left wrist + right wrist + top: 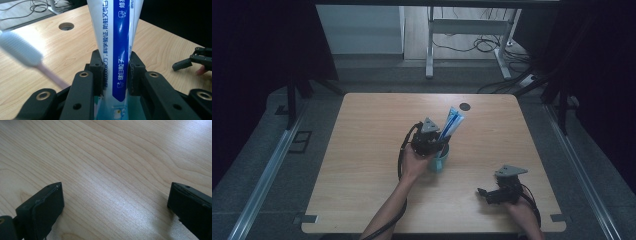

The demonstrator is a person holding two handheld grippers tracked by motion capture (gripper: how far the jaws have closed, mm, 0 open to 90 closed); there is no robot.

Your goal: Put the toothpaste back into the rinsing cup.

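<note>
The left gripper (115, 75), matte black plastic with ribbed pads and brass-ringed bolt holes, pinches a toothpaste tube (117, 47) on its flat faces. The tube is glossy white with a broad blue stripe and printed characters, widening toward its crimped upper end. It stands tilted in a small teal cup (439, 161) near the middle of the table (362, 150), a little toward the near edge. Beside the tube a toothbrush (23, 51) leans out, its pale pink handle carrying a soft head of fine whitish bristles.

The right gripper (115, 202) has its jaws spread wide, holding nothing, low over bare tabletop near the near right corner; in the high view it (484, 192) points toward the left, a grey three-cornered plate on top. The table is light wood-grain laminate with rounded corners and a round dark cable hole (465, 106) near the far edge.
</note>
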